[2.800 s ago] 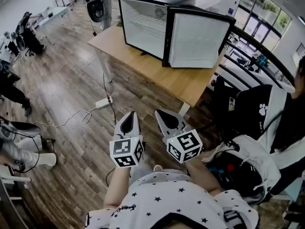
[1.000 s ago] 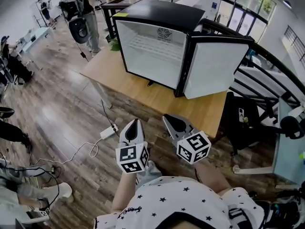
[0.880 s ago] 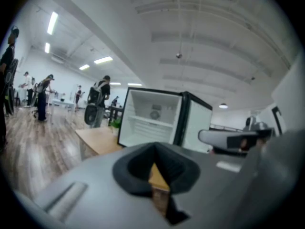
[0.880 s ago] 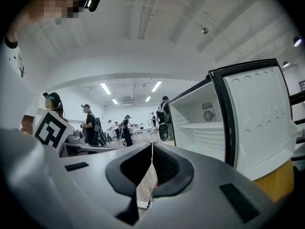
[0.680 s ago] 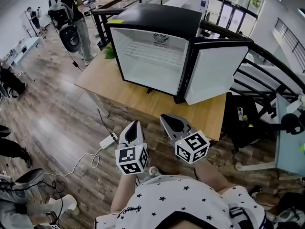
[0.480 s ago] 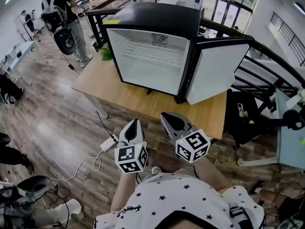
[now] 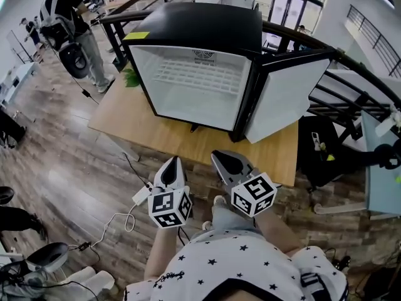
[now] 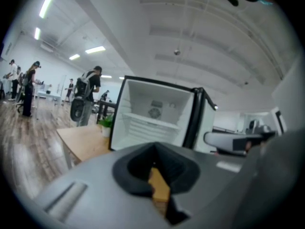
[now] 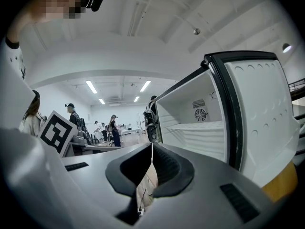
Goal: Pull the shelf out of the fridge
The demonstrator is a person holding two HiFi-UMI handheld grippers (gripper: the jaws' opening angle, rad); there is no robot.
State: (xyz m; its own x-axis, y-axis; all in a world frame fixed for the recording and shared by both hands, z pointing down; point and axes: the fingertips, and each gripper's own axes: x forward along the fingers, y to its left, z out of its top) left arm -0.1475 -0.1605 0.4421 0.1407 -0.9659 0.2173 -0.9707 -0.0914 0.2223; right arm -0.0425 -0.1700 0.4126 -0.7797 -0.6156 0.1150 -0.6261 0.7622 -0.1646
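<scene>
A small black fridge (image 7: 200,27) stands on a wooden table (image 7: 163,130), its door (image 7: 288,96) swung open to the right. Inside, a white wire shelf (image 7: 197,77) lies across the white interior; it also shows as the shelf (image 8: 147,125) in the left gripper view and as the shelf (image 9: 202,130) in the right gripper view. My left gripper (image 7: 171,165) and right gripper (image 7: 223,160) hang side by side short of the table's near edge, both shut and empty, apart from the fridge.
A person with a backpack (image 7: 62,24) stands at the far left. A power strip and cable (image 7: 135,202) lie on the wooden floor below my left gripper. A black railing (image 7: 351,74) and a chair (image 7: 329,152) stand to the right of the table.
The fridge and table have drawn nearer and fill more of the head view. Both grippers stay shut, side by side.
</scene>
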